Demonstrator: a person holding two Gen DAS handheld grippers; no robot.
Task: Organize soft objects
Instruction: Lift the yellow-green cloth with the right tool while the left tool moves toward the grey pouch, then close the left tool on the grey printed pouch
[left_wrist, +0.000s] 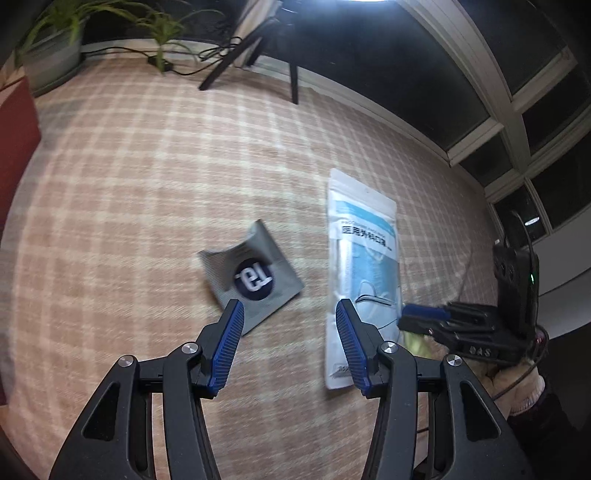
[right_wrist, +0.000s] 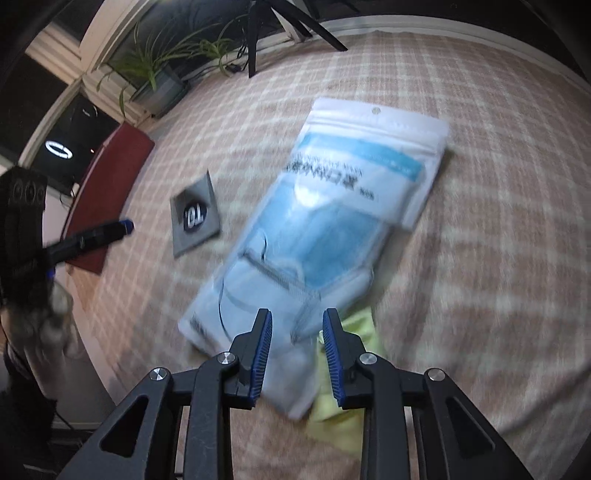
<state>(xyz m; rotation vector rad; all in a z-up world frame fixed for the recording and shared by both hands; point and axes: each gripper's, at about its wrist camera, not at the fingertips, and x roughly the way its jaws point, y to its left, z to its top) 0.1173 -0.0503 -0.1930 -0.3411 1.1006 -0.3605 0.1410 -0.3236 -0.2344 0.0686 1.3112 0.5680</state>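
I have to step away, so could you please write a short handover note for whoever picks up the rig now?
Left tool: open, empty, hovering near the grey sachet.
Right tool: open, empty, at the near end of the mask pack.
Mask pack lies flat on the checked cloth, partly over a yellow cloth; the sachet lies apart to its left.
Nothing is gripped. All three things are left to organize.

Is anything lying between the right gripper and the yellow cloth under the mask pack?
Yes. The mask pack lies over most of the yellow cloth; only its near edge shows beside the open right gripper.
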